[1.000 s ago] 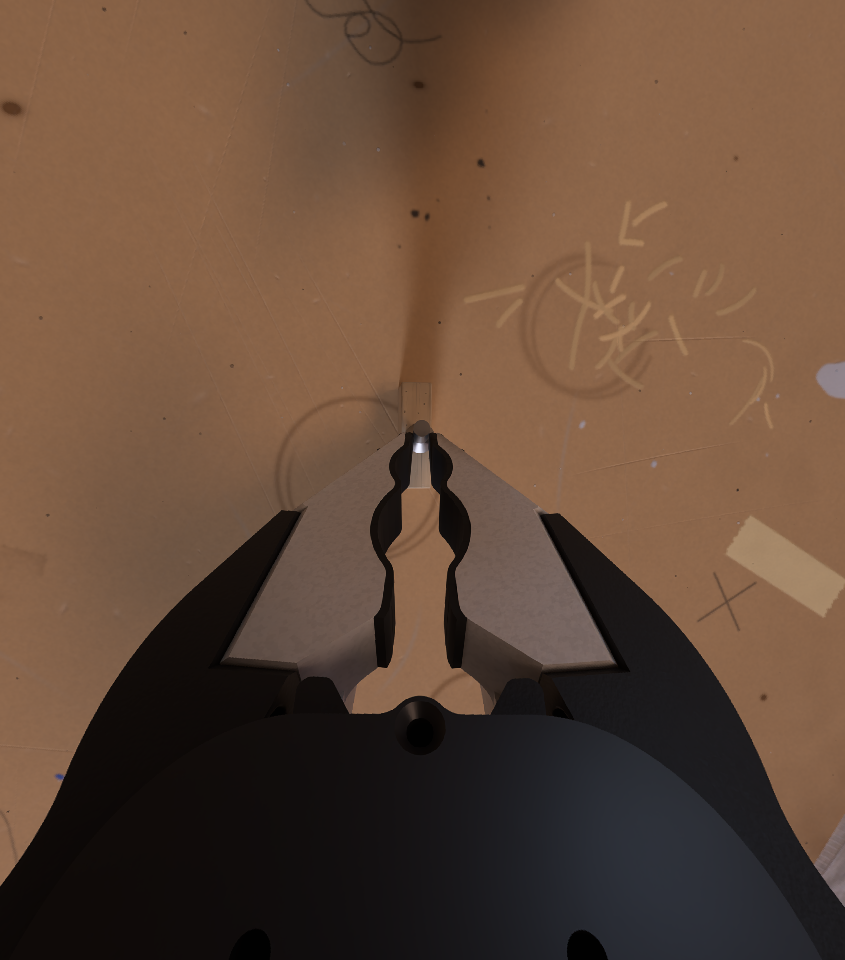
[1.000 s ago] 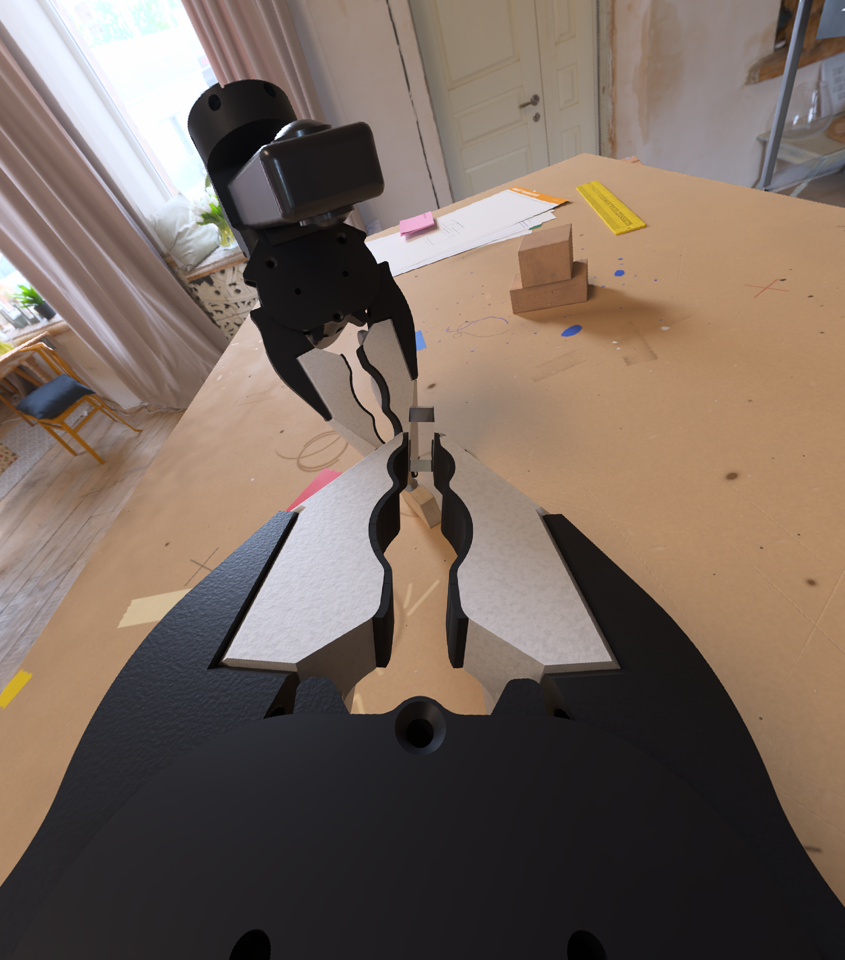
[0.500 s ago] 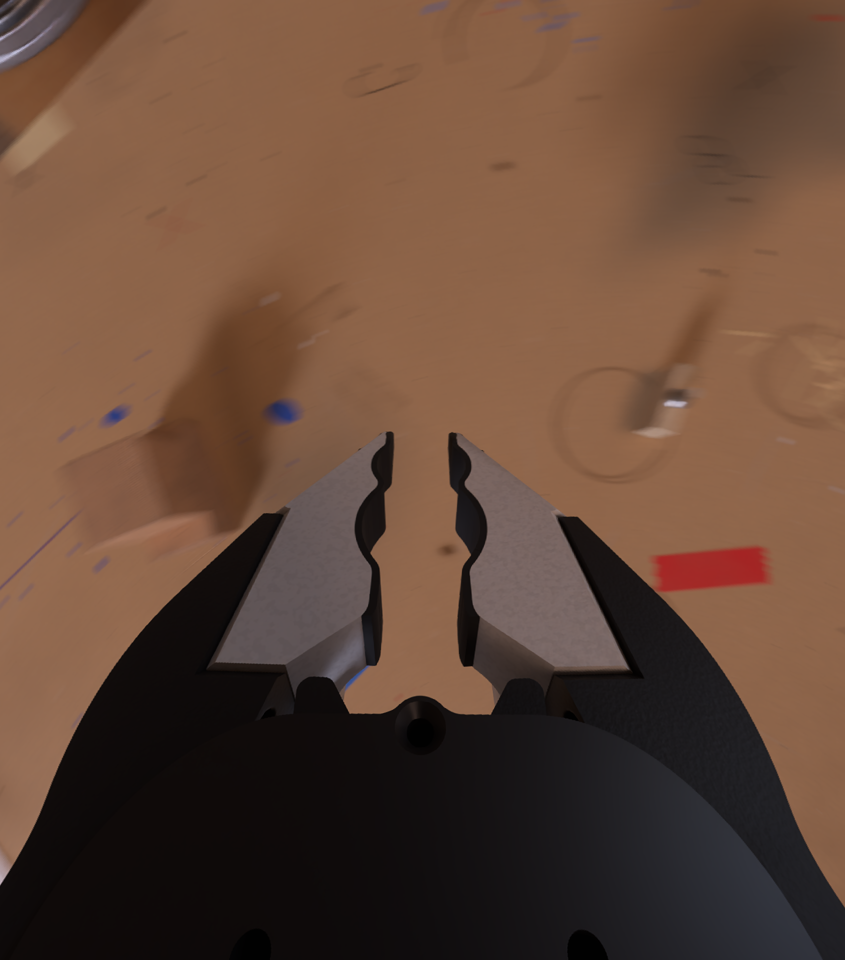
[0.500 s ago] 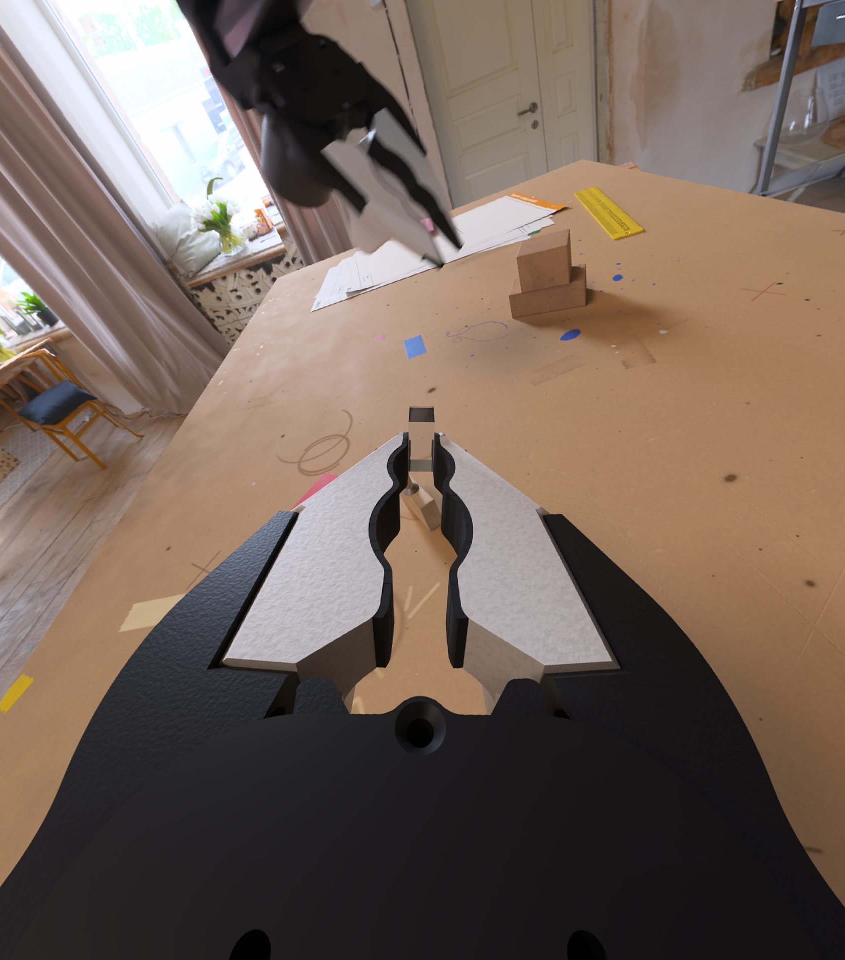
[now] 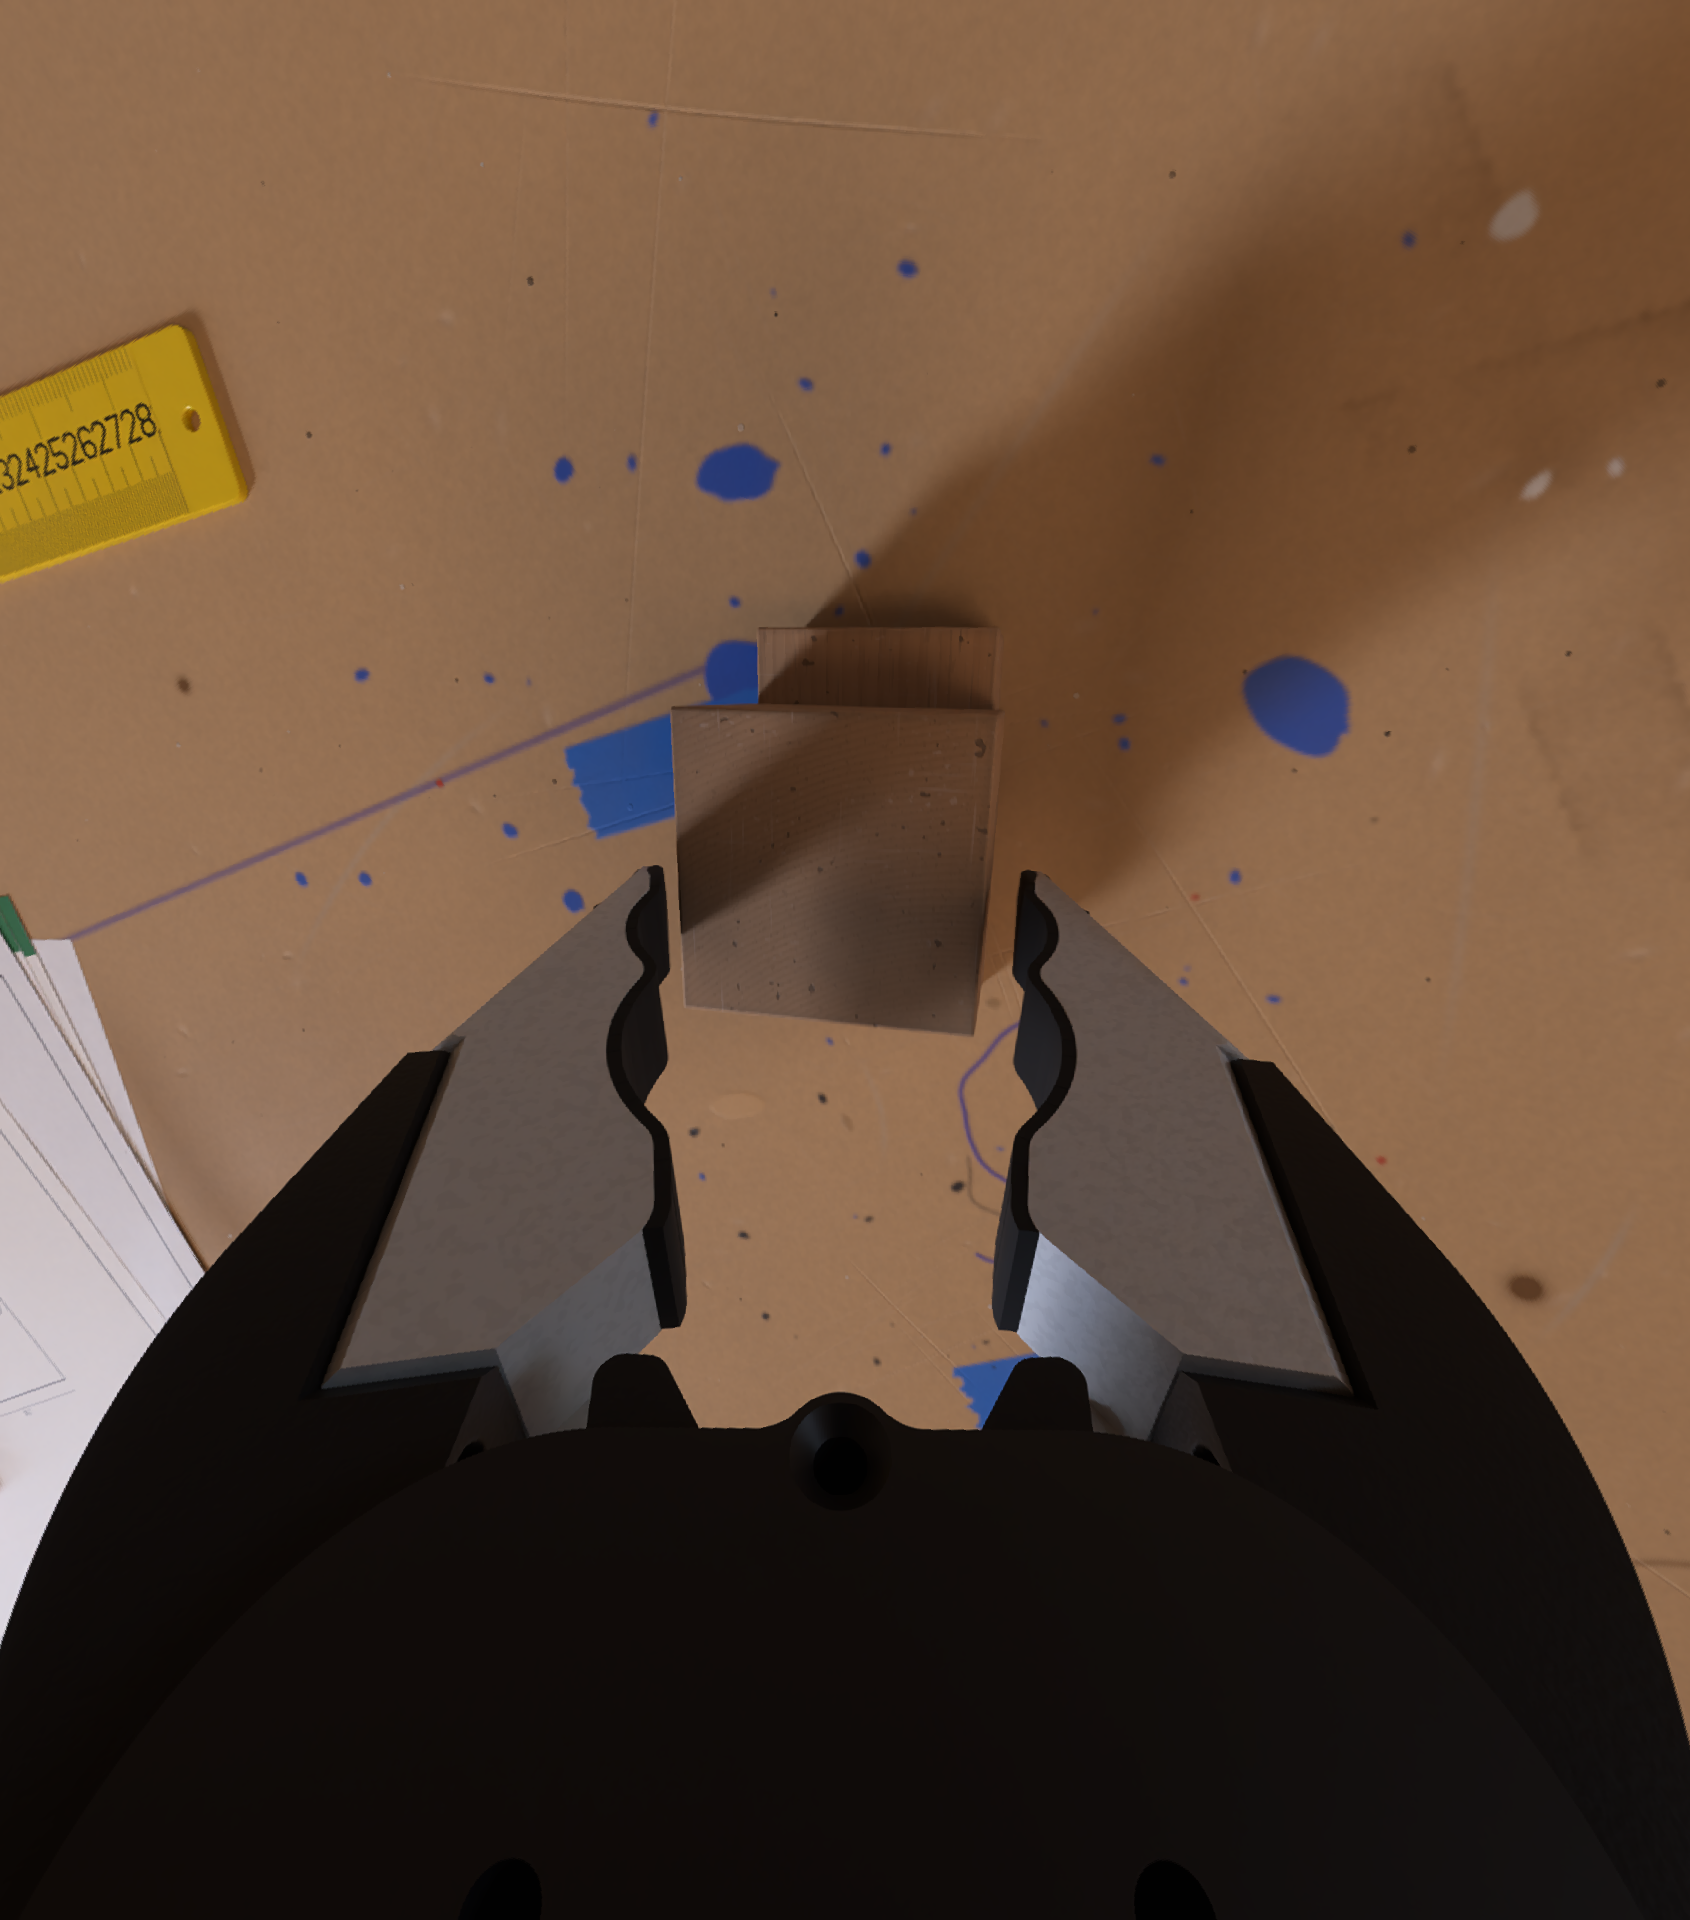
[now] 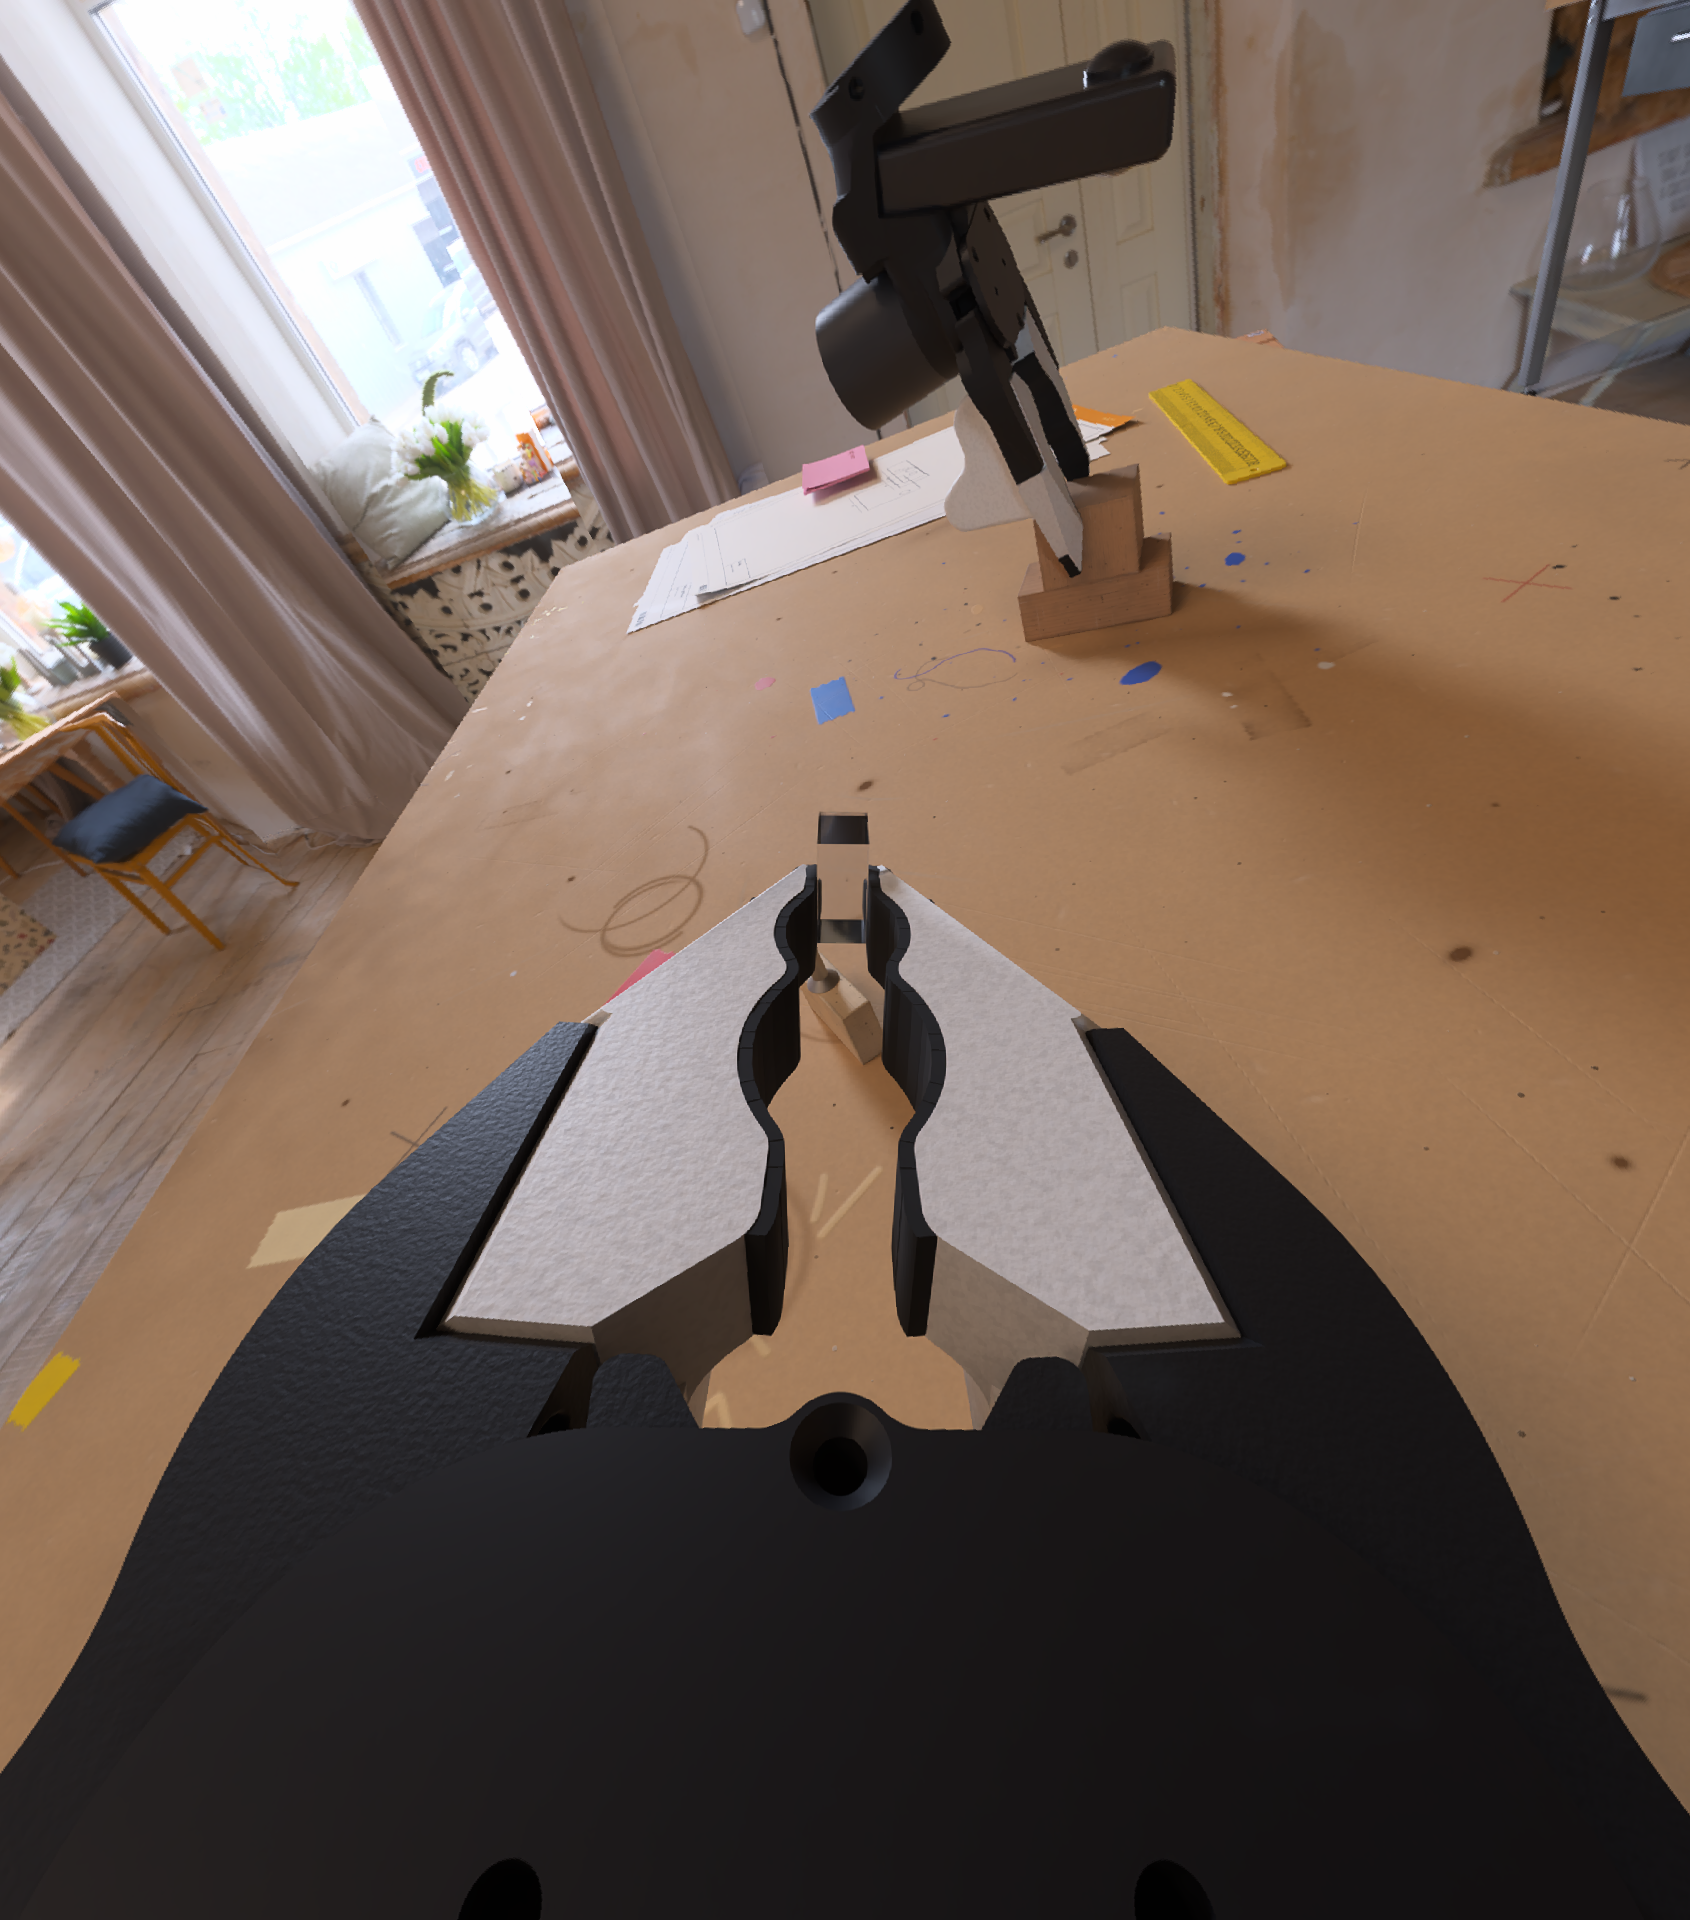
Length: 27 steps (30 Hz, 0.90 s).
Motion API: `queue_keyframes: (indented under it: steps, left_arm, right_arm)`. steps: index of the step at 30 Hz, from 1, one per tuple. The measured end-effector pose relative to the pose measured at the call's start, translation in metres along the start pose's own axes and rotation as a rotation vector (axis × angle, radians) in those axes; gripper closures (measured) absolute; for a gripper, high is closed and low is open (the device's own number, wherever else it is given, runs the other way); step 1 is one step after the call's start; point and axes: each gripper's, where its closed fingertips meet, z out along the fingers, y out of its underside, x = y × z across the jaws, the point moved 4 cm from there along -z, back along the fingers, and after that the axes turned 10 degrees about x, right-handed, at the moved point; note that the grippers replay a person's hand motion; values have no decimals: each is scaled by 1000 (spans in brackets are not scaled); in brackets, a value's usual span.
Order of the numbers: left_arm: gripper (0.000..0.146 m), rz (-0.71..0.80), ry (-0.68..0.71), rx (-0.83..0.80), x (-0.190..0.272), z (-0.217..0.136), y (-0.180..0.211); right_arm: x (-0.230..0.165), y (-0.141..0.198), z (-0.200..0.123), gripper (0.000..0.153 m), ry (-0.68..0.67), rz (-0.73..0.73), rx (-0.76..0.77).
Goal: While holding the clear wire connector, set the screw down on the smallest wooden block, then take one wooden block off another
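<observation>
My right gripper (image 6: 841,878) is shut on the clear wire connector (image 6: 841,857), held above the table. Below it, between my fingers, the smallest wooden block (image 6: 851,1027) lies on the table with the screw (image 6: 823,977) on it. Two stacked wooden blocks stand farther off: a top block (image 6: 1118,514) on a wider lower block (image 6: 1101,603). My left gripper (image 5: 841,878) is open and empty, its fingertips on either side of the top block (image 5: 830,831) with a gap on each side. The lower block (image 5: 877,665) shows beyond. The left gripper also shows in the right wrist view (image 6: 1054,520).
A yellow ruler (image 5: 62,468) lies left of the stack and also shows in the right wrist view (image 6: 1215,431). Sheets of paper (image 6: 799,530) with a pink note (image 6: 836,468) lie by the table's far left edge. Blue tape (image 6: 830,698) is stuck on the tabletop.
My left gripper let go of the screw on the smallest block, moved over to the stacked blocks and opened wider around the top one. My right gripper stayed still with the connector.
</observation>
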Motion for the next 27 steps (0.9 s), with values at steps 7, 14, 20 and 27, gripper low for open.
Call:
queue_keyframes:
  steps: [7,14,20,27]
  left_arm:
    - [85,1,37,42,-1,-1,-2]
    - [85,-83,148,235,-18,-52,-14]
    - [85,-153,172,338,-42,-90,-13]
    - [85,-184,224,396,-46,-108,-6]
  right_arm:
    - [2,1,0,145,1,12,2]
    - [3,1,-1,145,2,19,5]
    - [3,1,-1,145,0,21,6]
    - [3,1,-1,145,1,20,4]
